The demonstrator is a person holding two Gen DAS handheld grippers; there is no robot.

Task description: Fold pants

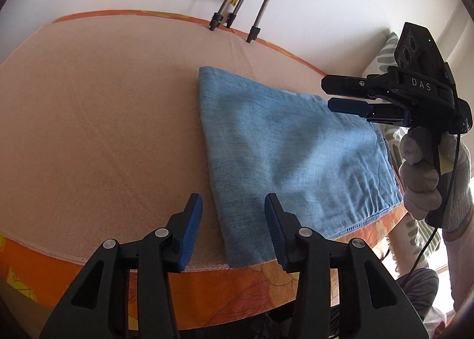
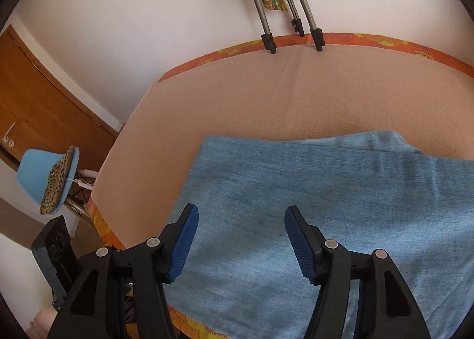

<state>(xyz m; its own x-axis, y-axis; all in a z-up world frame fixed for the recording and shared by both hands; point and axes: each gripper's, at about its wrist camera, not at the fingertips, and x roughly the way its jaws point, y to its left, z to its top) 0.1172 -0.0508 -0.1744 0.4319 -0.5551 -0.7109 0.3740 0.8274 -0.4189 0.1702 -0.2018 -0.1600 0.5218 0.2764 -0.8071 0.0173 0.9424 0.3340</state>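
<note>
Light-blue denim pants (image 1: 290, 155) (image 2: 326, 205) lie folded into a flat rectangle on a peach cloth (image 1: 103, 117) (image 2: 296, 96), reaching its near edge. My left gripper (image 1: 234, 199) hovers open over the pants' near left corner, its blue pads straddling the left edge without touching it. My right gripper (image 2: 242, 209) is open above the middle of the denim, with nothing between its pads. In the left wrist view the right gripper (image 1: 327, 93) shows from the side over the pants' far right corner, held by a gloved hand (image 1: 420, 173).
Tripod legs (image 1: 254, 31) (image 2: 269, 40) stand on the far edge against a white wall. An orange floral cover (image 1: 237, 285) borders the surface. A leaf-patterned pillow (image 1: 385, 51) lies at the right. A blue chair with a leopard cushion (image 2: 44, 176) and a wooden door (image 2: 38, 108) stand at the left.
</note>
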